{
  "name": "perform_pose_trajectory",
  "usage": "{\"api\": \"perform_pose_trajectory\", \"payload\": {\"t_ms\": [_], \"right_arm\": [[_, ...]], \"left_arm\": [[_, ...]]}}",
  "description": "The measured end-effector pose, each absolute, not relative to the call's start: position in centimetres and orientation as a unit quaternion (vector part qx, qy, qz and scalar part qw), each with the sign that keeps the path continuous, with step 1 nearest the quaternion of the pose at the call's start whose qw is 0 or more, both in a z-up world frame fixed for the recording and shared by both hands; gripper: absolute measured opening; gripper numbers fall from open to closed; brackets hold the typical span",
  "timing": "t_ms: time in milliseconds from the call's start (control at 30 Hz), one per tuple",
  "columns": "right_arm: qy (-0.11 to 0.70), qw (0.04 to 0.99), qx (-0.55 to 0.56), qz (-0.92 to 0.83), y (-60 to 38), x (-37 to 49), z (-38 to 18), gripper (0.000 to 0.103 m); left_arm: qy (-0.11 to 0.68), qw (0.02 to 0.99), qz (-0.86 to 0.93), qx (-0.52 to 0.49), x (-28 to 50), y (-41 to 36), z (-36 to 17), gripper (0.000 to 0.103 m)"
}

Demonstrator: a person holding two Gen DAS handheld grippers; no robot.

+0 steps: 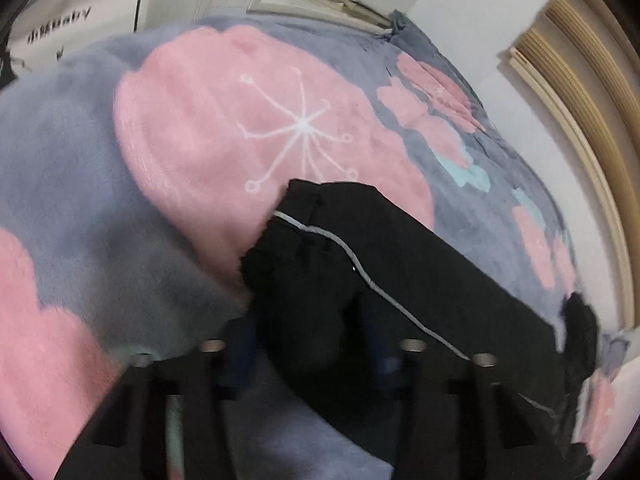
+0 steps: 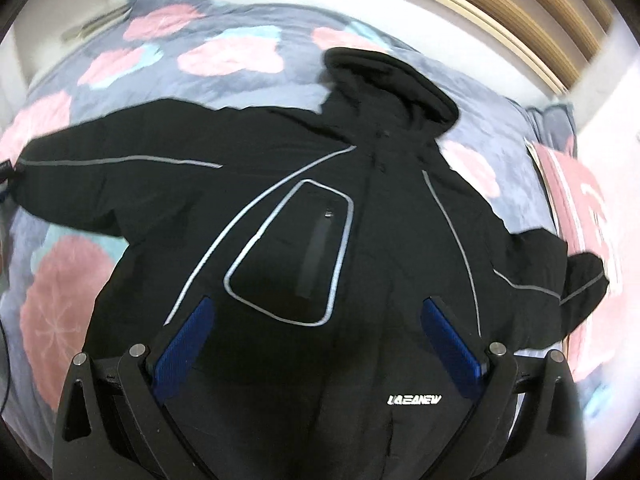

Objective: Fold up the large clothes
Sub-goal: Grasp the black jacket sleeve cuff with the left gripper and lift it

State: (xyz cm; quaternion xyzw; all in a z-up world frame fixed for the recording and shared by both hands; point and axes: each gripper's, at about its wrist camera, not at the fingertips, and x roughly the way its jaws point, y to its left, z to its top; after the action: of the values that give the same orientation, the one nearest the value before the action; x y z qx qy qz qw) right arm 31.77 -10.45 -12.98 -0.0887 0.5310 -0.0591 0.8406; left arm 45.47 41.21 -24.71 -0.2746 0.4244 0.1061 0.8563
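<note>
Lying face up on the blanket (image 2: 260, 92), the jacket (image 2: 304, 216) is spread with its hood (image 2: 392, 80) toward the headboard (image 2: 500, 12) and both sleeves thrown out sideways. The body runs from hem to hood, straight ahead of the right gripper (image 2: 318, 322); the sleeves run across that line.

The right gripper hovers over the lower front, its blue pads (image 2: 188, 344) spread wide with nothing between them, the outlined chest pocket (image 2: 296, 256) just beyond the tips.

The left gripper (image 1: 308, 344) is at the far sleeve (image 1: 384, 276). In its own view the sleeve comes in from the lower right and ends at the cuff (image 1: 296, 208), just ahead of the fingers. The fingers stand close together with black cloth bunched between them; the picture is blurred and dark there, so a firm pinch looks likely but cannot be confirmed.

The coming move probably turns on that sleeve's long axis: it points away from the body, so folding means carrying the cuff back along its own length, across the chest toward the right gripper. The left hand is the nearer to it, by far. The other sleeve (image 2: 560, 276), bent at the elbow, lies on the right gripper's side and is its natural job.
</note>
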Motion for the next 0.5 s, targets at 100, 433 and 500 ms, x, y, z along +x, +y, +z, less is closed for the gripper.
{"api": "perform_pose_trajectory", "payload": {"t_ms": [100,433,500], "right_arm": [[0.54,0.837,-0.084,-0.04,-9.8,32.1,-13.1,0.103],[0.525,0.848,-0.072,-0.025,-13.4,31.2,-8.6,0.103],[0.518,0.852,-0.069,-0.032,-15.3,30.7,-7.3,0.103]], "left_arm": [[0.411,0.871,0.104,-0.247,44.6,40.6,-23.2,0.019],[0.339,0.923,0.003,-0.182,40.7,30.1,-11.1,0.015],[0.325,0.931,-0.038,-0.16,40.3,25.3,-8.2,0.014]]}}
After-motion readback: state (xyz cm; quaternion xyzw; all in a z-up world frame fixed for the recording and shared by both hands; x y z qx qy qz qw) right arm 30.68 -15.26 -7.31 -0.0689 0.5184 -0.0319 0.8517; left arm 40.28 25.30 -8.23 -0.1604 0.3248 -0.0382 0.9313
